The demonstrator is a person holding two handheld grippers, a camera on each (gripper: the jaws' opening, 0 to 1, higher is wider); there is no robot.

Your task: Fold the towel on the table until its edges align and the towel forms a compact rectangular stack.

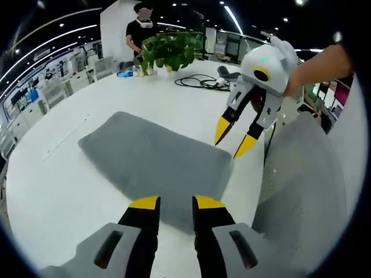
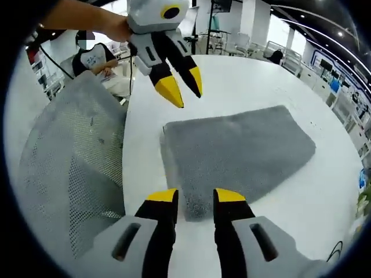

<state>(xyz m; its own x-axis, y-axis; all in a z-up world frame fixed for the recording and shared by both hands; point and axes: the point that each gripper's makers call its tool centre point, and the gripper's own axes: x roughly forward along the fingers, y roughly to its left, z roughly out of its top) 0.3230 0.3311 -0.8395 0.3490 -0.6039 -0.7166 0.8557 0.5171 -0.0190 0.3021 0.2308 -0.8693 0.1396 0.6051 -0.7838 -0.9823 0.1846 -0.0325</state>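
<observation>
A grey towel [image 1: 156, 162] lies flat on the white table [image 1: 52, 191]; the right gripper view shows this towel [image 2: 237, 150] as well. My left gripper [image 1: 177, 202] is open, hovering just above the towel's near edge with nothing between its jaws. Its yellow tips reappear as the left gripper [image 2: 184, 88] above the towel's far corner. My right gripper [image 2: 195, 197] is open over the towel's near corner, holding nothing. Held by a hand, the right gripper [image 1: 235, 139] hangs above the towel's right corner.
A grey mesh chair back [image 1: 301, 191] stands against the table edge, also seen as the chair [image 2: 69, 156]. A potted plant [image 1: 168, 52] and black cables [image 1: 203, 81] sit on the far side. A person [image 1: 141, 29] stands beyond; another person [image 2: 93, 55] sits behind the chair.
</observation>
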